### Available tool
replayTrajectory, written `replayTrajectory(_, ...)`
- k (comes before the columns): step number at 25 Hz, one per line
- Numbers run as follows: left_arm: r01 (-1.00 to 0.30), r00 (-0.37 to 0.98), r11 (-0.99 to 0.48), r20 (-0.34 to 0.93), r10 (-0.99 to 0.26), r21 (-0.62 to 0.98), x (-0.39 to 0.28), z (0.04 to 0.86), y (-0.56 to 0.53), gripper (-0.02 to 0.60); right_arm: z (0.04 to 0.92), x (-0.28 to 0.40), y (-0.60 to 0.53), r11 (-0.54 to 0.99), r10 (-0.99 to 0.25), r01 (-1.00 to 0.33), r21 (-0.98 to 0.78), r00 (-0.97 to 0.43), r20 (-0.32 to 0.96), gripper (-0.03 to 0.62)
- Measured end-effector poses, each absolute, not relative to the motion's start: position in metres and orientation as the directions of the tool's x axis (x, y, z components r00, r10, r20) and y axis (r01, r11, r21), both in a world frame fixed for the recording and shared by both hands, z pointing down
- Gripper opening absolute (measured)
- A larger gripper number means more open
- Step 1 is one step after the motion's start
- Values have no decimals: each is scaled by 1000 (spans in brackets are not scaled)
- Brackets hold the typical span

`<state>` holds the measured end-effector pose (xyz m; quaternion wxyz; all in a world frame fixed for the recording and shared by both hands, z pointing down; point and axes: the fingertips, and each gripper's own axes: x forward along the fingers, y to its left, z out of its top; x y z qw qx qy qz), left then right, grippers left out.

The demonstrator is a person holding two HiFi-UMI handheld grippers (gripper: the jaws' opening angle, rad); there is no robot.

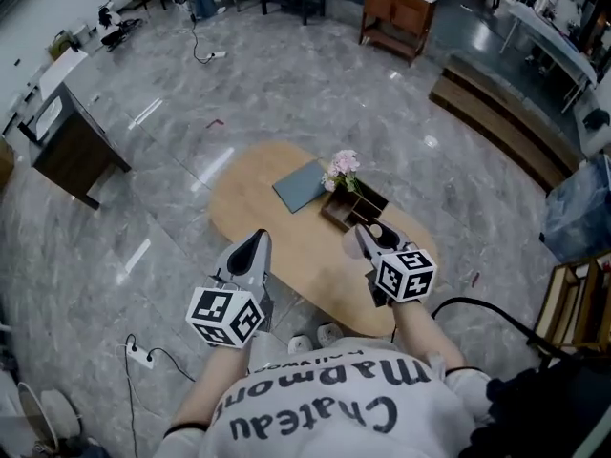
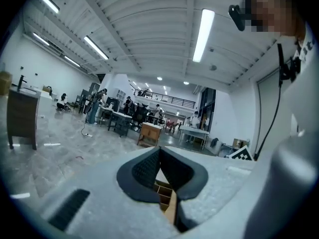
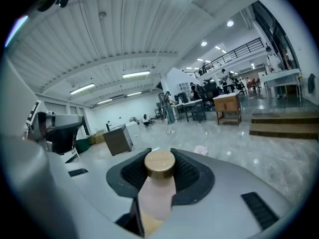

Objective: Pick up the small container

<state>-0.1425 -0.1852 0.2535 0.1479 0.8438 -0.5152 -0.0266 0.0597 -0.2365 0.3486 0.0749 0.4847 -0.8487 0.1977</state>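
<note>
Bright, even light; fisheye-warped edges

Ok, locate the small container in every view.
Head view: not discernible; likely hidden at the right gripper.
Left gripper view: not in it.
Right gripper view: low centre, small container clamped between the fingers.
Shared landmark: wooden desk.

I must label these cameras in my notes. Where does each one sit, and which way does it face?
Head view: on the person's head, facing steeply down at the oval table; left gripper, right gripper, forearms and shirt show.
Left gripper view: on the left gripper, facing level across the hall past its closed jaws; the person's torso shows right.
Right gripper view: on the right gripper, facing the hall past jaws clamped on the small container.
Shared: both gripper views show the wooden desk.
</note>
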Motion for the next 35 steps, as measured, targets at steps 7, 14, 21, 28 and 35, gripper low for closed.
replayTrajectory(7,-850,467,-449,1,-884,275,-136,212,-181,14,265,65,-226,494,-834,-859,-135,-512,205,121)
replayTrajectory(14,-866,431,-431,-59,-900,255,-130,188,-177,14,212,89,-211,441,-885,-891,-110,-452,111,121)
replayTrajectory(21,-829,496,-489,-48,-867,274,-107,190,-172,14,194,109,-184,410,-906,-908,-88,-416,75,121)
replayTrajectory(28,-791,552,-547,-66,-831,273,-89,188,-165,14,195,126,-166,366,-925,-925,-107,-374,71,121)
replayTrajectory(35,-778,572,-559,-46,-819,288,-84,196,-167,14,206,139,-160,312,-940,-942,-120,-325,107,121)
